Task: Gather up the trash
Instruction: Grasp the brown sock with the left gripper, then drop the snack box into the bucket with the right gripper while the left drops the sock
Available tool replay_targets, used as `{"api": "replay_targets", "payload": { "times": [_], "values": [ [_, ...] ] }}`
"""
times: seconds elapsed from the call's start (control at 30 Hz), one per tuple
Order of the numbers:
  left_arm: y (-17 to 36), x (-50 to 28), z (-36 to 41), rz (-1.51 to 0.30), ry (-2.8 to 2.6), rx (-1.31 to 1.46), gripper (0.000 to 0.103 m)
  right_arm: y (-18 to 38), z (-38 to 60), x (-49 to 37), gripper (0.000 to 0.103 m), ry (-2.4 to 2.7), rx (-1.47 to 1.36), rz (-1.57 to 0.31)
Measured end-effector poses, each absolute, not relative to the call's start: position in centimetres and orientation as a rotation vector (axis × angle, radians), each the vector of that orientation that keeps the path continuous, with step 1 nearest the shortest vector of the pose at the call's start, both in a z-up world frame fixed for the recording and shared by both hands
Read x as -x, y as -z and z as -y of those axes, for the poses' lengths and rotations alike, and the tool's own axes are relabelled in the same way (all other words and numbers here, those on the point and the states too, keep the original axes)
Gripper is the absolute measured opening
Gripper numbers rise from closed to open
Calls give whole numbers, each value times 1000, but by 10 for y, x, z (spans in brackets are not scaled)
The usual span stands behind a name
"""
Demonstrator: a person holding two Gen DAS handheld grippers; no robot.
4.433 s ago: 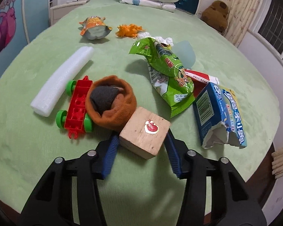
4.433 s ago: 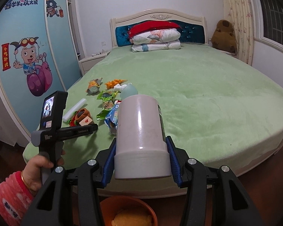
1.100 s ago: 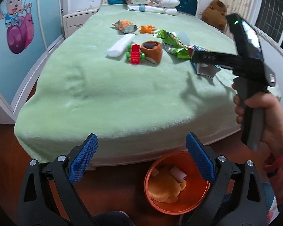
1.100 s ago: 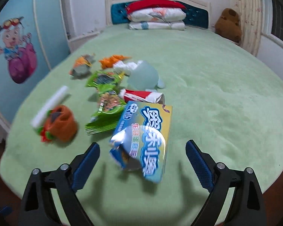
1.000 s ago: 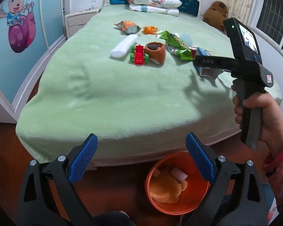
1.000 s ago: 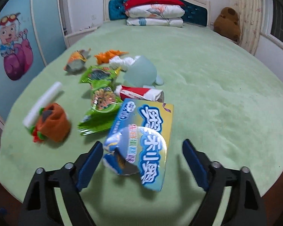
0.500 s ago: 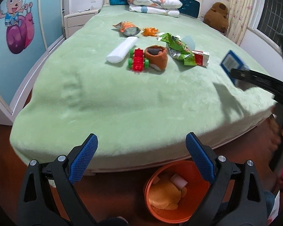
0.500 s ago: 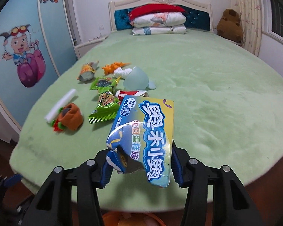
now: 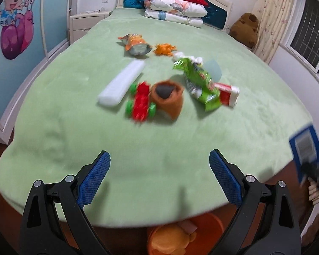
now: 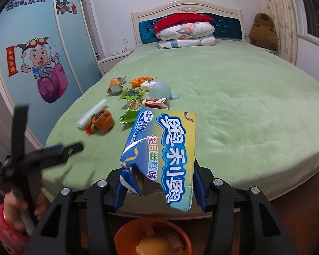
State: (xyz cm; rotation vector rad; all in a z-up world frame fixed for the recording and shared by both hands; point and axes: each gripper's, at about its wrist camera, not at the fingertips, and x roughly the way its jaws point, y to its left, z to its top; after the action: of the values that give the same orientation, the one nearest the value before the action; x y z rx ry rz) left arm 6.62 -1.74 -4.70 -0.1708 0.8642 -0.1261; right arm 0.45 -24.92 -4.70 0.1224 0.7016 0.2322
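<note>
From the left wrist view, the left gripper (image 9: 159,176) is hanging wide open and holding nothing, above the foot edge of the bed (image 9: 74,116). Trash is lying toward the bed's middle: a green snack bag (image 9: 198,85), a red-and-white carton (image 9: 228,94), a white foam stick (image 9: 122,82) and an orange wrapper (image 9: 136,44), beside a red toy car (image 9: 140,102) and a brown sock (image 9: 167,97). Only a blurred corner of the blue box (image 9: 307,148) is showing at the right.

From the right wrist view, the right gripper (image 10: 159,182) is clamping that torn blue box (image 10: 161,157), carrying it out past the foot edge, right over the orange bin (image 10: 125,235) on the floor. This looks like the drop-off step: next, opening the jaws over the bin. The left wrist view is showing only the bin's rim (image 9: 214,218).
</note>
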Motion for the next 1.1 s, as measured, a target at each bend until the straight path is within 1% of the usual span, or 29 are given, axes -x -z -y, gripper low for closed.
{"api": "replay_targets", "payload": {
  "times": [0.17, 0.43, 0.47, 0.5, 0.57, 0.6, 0.67, 0.7, 0.77, 0.87, 1.1],
  "values": [
    [41, -108, 35, -908, 95, 135, 92, 44, 252, 7, 51, -250, -140, -695],
    [53, -158, 48, -1036, 45, 160, 91, 41, 260, 16, 51, -256, -146, -688],
    [55, -162, 50, -1047, 34, 155, 89, 41, 260, 16, 51, -254, -148, -686],
    [56, -166, 52, -1057, 20, 141, 84, 40, 262, 17, 51, -253, -150, -684],
    [59, -171, 56, -1076, -18, 102, 60, 40, 264, 18, 51, -249, -152, -682],
    [61, -173, 56, -1091, -20, 98, 56, 40, 265, 19, 51, -247, -152, -681],
    [64, -175, 57, -1101, -58, 72, 41, 40, 267, 18, 51, -244, -158, -683],
    [64, -176, 57, -1098, -62, 68, 39, 40, 266, 19, 51, -244, -160, -683],
    [63, -175, 56, -1091, -66, 54, 31, 41, 266, 19, 51, -243, -160, -683],
    [60, -171, 55, -1077, -58, 48, 29, 43, 264, 18, 51, -248, -158, -690],
    [42, -162, 43, -1055, 12, 91, 28, 45, 261, 15, 51, -259, -156, -693]
  ]
}}
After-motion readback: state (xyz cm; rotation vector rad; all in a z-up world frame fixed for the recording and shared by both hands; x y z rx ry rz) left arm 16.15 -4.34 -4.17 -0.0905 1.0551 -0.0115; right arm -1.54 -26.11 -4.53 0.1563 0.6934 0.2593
